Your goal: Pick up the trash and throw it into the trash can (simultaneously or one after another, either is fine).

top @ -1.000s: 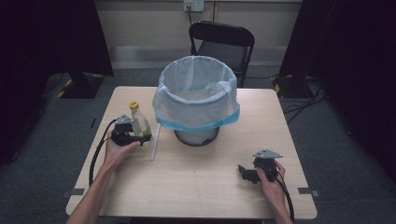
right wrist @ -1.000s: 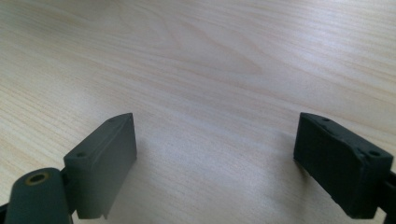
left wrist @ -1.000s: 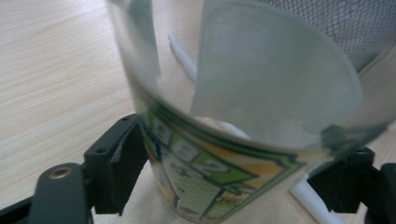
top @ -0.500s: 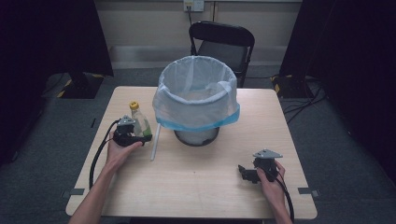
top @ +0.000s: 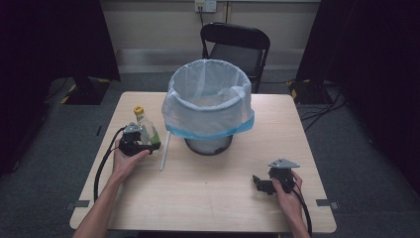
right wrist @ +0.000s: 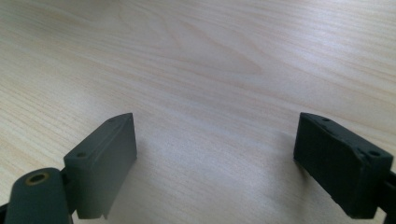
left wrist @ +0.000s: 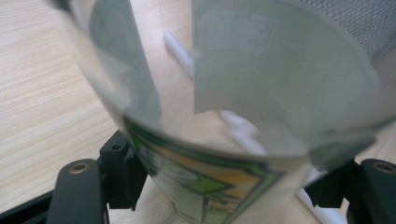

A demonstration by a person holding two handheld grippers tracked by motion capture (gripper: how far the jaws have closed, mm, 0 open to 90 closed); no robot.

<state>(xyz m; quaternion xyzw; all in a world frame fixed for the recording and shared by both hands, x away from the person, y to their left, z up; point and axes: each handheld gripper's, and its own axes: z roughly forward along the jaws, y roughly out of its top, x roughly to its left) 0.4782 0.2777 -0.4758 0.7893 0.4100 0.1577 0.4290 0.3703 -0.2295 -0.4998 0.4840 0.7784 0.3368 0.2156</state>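
A clear plastic bottle [top: 146, 127] with a yellow cap and a green label stands upright at the table's left, beside the bin. My left gripper [top: 151, 145] reaches it from the near side. Its jaws have just been closing, and in the left gripper view both pads [left wrist: 122, 173] press on the bottle's [left wrist: 243, 93] lower sides, so it is shut on the bottle. My right gripper [top: 257, 182] rests low at the table's front right, pointing left. Its jaws [right wrist: 215, 154] stand wide open over bare wood with nothing between them.
A mesh wastebasket [top: 208, 111] lined with a pale blue bag stands at the table's middle back. A white rod [top: 164, 151] lies on the wood between bottle and bin. A black chair [top: 236, 42] stands behind the table [top: 208, 198].
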